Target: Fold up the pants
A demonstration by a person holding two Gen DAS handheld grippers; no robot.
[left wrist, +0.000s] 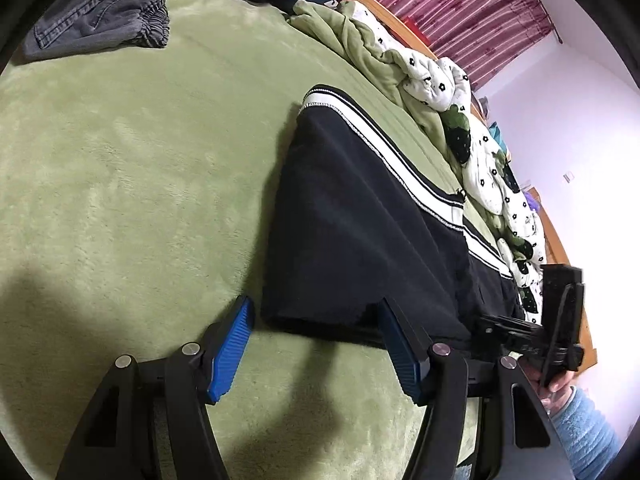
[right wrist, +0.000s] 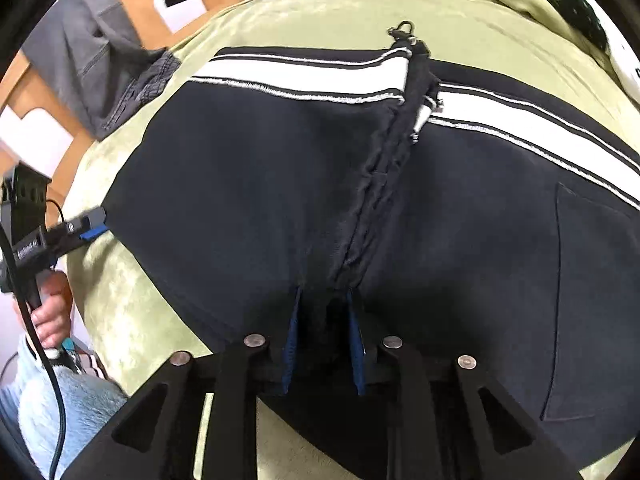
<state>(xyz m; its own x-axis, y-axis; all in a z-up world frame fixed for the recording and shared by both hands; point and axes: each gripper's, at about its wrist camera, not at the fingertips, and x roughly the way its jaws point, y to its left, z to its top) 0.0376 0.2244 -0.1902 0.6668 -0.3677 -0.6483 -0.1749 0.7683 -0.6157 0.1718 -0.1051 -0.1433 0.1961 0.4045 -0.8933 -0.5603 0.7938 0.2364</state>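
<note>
Black pants (right wrist: 280, 184) with a white side stripe lie spread on the green blanket (left wrist: 120, 200), filling the centre of the right wrist view and running up the right half of the left wrist view. The right gripper (right wrist: 324, 340) is clenched on a bunched ridge of the pants' dark fabric at the lower centre, blue pads close together with cloth between them. The left gripper (left wrist: 316, 344) is released: its blue fingers (left wrist: 232, 348) stand apart at the bottom of the frame, the pants' near edge just beyond them.

Only the left wrist view shows the striped red curtain (left wrist: 460, 12) upper right and a flower-printed quilt (left wrist: 440, 84) along the bed's edge. Only the right wrist view shows the metal clasp (right wrist: 402, 30) at the top and a back pocket (right wrist: 592, 280) at right. Grey jeans (left wrist: 104, 20) sit upper left in both. Writing on the other gripper's body, left edge, is too small to read
</note>
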